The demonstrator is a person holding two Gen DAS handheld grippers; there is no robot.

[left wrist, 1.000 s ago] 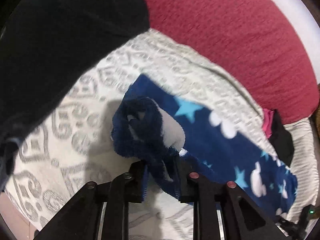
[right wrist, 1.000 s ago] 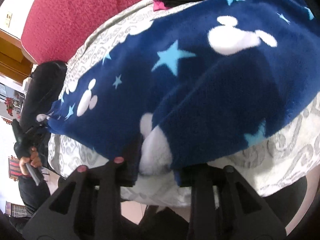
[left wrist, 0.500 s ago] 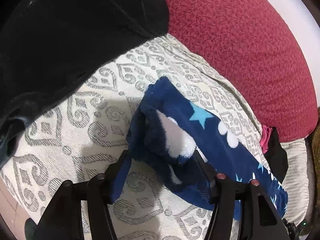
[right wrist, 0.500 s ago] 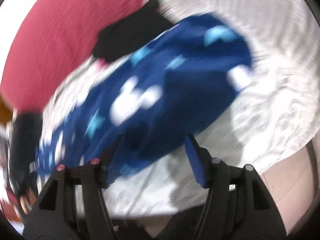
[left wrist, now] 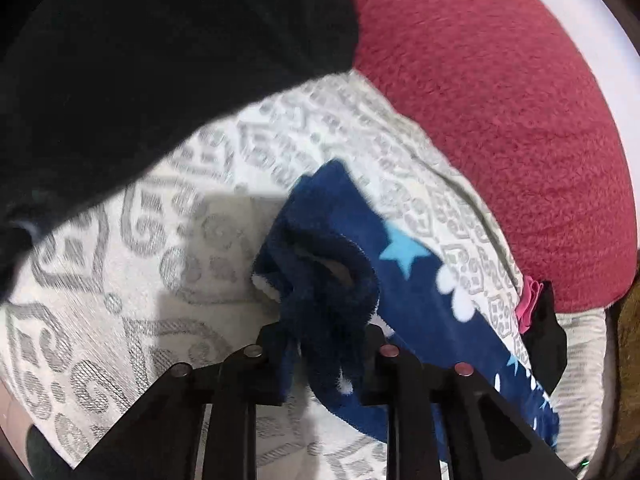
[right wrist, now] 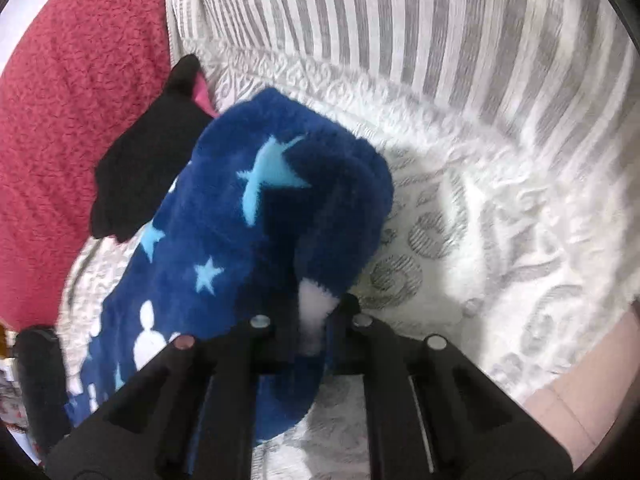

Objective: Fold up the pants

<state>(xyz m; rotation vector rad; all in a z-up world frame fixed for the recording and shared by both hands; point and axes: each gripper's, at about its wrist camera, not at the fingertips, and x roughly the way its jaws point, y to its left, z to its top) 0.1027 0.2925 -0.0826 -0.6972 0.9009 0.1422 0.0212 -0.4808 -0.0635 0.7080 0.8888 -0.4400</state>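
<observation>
The pants are navy fleece with light-blue stars and white shapes. They lie stretched over a white bedspread with grey patterns. In the left wrist view my left gripper (left wrist: pixel 324 344) is shut on one bunched end of the pants (left wrist: pixel 420 292), which run off to the lower right. In the right wrist view my right gripper (right wrist: pixel 312 328) is shut on the other end of the pants (right wrist: pixel 256 216), pinching a fold with a white patch between the jaws.
A large red cushion (left wrist: pixel 500 100) lies behind the bedspread (left wrist: pixel 120 280), also in the right wrist view (right wrist: pixel 64 100). A black garment (left wrist: pixel 140 60) fills the upper left. A small black and pink garment (right wrist: pixel 148 164) lies beside the pants. A striped pillow (right wrist: pixel 400 28) is at the back.
Both grippers stood open around the pants' ends half a second ago and have now shut on them. The right gripper has swung towards the striped pillow end.
</observation>
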